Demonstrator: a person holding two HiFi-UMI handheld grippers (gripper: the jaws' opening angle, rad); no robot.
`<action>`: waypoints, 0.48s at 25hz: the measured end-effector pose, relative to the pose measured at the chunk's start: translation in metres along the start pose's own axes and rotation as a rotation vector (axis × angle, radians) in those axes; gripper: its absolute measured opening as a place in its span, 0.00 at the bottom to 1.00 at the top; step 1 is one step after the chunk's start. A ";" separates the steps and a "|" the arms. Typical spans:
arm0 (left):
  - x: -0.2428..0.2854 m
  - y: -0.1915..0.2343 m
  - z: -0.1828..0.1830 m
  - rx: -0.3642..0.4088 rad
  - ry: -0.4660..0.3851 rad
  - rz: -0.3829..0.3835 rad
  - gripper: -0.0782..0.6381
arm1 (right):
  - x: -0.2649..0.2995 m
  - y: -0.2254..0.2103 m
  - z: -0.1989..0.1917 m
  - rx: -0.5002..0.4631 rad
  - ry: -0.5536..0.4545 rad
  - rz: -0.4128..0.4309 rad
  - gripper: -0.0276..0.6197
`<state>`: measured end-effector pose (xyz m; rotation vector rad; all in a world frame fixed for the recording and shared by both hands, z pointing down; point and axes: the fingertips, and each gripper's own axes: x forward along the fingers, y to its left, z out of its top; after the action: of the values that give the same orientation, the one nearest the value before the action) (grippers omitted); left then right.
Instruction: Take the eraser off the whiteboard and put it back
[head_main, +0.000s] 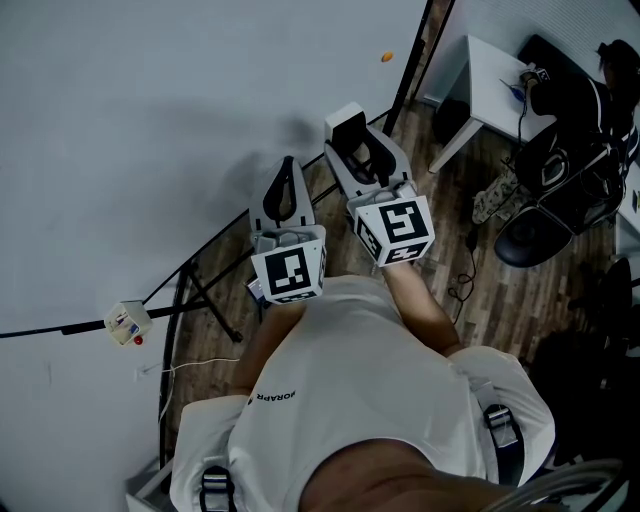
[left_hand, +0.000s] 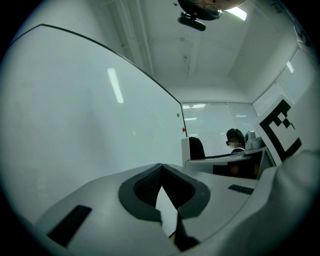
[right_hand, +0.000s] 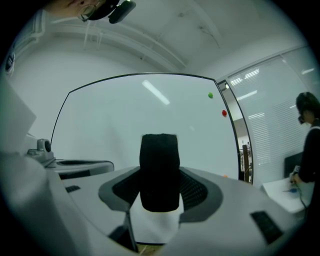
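Just one eraser (right_hand: 159, 155), clamped in the right claw (right_hand: 159, 176); left claw (left_hand: 161, 169) clenched.

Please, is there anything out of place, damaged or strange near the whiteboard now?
Nothing looks damaged or spilled. The only thing away from its place is the black eraser, which the right tongs hold in front of the whiteboard.
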<state>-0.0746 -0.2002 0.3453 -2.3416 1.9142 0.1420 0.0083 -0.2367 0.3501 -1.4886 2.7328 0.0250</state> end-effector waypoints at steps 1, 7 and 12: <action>0.000 0.000 0.000 -0.002 0.001 0.001 0.11 | -0.001 0.001 -0.001 -0.001 0.000 0.000 0.40; 0.000 0.003 -0.001 -0.003 0.002 0.002 0.11 | -0.004 0.005 -0.001 -0.004 -0.005 0.004 0.40; -0.001 0.003 0.000 -0.004 -0.005 0.005 0.11 | -0.007 0.005 -0.001 -0.004 -0.008 0.001 0.40</action>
<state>-0.0780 -0.1995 0.3452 -2.3377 1.9192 0.1519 0.0077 -0.2279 0.3514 -1.4850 2.7287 0.0356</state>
